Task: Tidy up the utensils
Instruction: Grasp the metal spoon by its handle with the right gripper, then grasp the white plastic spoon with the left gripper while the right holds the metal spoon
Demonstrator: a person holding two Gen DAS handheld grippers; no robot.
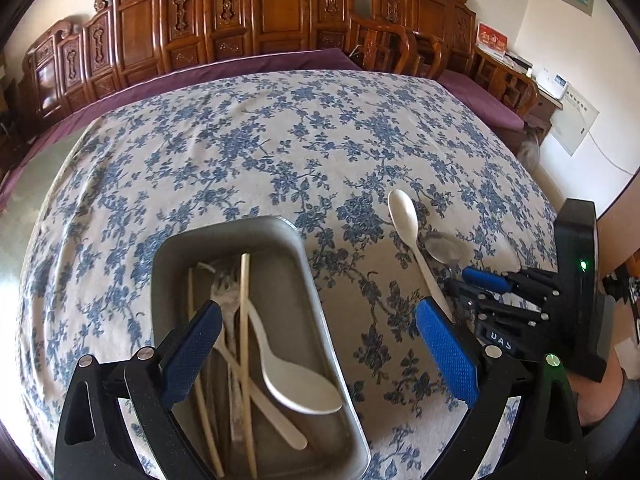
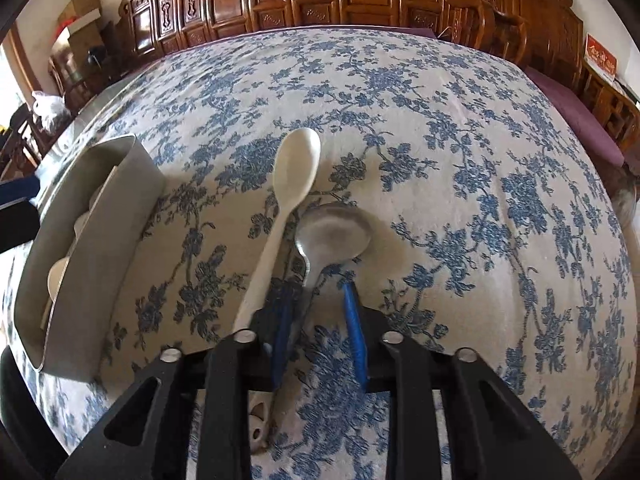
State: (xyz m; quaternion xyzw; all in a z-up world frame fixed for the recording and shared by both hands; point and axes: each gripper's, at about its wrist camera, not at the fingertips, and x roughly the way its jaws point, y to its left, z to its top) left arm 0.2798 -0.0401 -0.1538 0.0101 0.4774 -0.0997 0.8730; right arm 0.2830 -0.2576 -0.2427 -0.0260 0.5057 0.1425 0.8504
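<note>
A: Two spoons logged loose on the flowered tablecloth: white spoon and metal spoon. Lying side by side, bowls toward the far side, white one on the left, metal bowl nearer and touching the white handle.

B: Right gripper?

A: Down at the cloth, pointing steeply down. Blue pads drawn narrow, astride the metal spoon's handle. Handle close by the left pad, sliver of cloth showing before the right pad. No clamp seen. White spoon's handle passing outside the left pad, its end poking out near the camera beneath the black linkage.

B: And the container?

A: Metal tray, rectangular, left of both spoons and well apart from them. Seen from the right wrist as a tall grey wall at the left edge.

B: Contents?

A: Pale chopsticks lying lengthwise, plus a white soup spoon with its bowl at the near right corner. More pale handles underneath, too tangled to sort.

B: Left gripper?

A: Hanging over the tray, spread wide, holding nothing. Left pad above the tray's contents, right pad out over the cloth past the tray's right rim. Right gripper visible beyond it, low at the spoon handles.
</note>
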